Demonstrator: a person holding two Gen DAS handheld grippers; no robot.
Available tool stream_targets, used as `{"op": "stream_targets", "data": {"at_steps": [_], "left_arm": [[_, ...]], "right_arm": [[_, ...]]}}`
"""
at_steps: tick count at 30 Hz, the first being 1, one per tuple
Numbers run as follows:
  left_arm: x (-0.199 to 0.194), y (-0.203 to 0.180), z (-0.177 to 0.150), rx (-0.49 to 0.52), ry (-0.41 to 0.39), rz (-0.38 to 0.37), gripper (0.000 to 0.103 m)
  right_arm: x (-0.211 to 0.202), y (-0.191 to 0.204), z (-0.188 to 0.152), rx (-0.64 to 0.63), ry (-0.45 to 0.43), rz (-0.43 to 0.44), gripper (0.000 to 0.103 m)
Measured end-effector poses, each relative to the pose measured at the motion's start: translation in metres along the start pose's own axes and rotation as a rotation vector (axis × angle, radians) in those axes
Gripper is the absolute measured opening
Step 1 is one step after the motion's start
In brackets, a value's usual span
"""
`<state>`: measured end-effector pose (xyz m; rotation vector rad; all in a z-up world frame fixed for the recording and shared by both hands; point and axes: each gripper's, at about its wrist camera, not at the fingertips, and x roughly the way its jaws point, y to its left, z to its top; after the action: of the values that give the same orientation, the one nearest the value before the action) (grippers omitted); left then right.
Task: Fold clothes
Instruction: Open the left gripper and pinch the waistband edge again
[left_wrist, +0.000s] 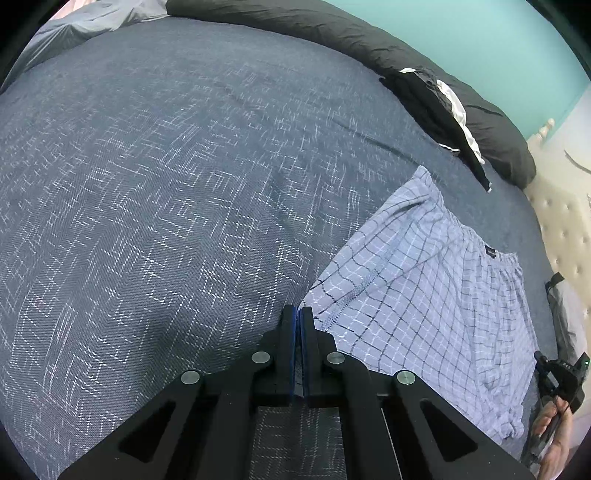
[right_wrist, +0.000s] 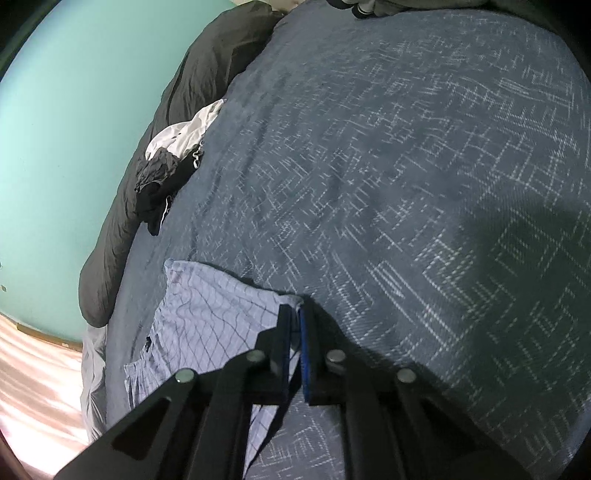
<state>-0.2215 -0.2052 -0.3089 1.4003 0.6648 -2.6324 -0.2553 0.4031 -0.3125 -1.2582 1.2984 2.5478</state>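
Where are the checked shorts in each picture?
Left wrist view: the checked shorts lie at lower right, with one corner at the left gripper.
Right wrist view: the shorts are at lower left, pinched in the right gripper.
Shared landmark: the black-and-white garment beside the dark pillow.

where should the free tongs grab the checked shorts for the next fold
Probably the far leg hem corner of the checked shorts, coming in low from the open blue bedspread side. The shorts lie flat with that corner free, while both the left tongs and right tongs already pinch corners.
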Motion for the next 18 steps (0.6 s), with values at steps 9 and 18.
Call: {"op": "stream_targets", "data": {"at_steps": [9,18], "left_arm": [[-0.017,0.0,0.015,-0.013,-0.048,0.007,0.01],[-0.002,-0.051,0.063,0.035,-0.051,-0.056,0.032]], "right_arm": [[0.004,-0.001,0.0,0.035,0.015,-0.004,0.006],[0.003,0.002,-0.001,0.033,0.016,-0.016,0.008]]}}
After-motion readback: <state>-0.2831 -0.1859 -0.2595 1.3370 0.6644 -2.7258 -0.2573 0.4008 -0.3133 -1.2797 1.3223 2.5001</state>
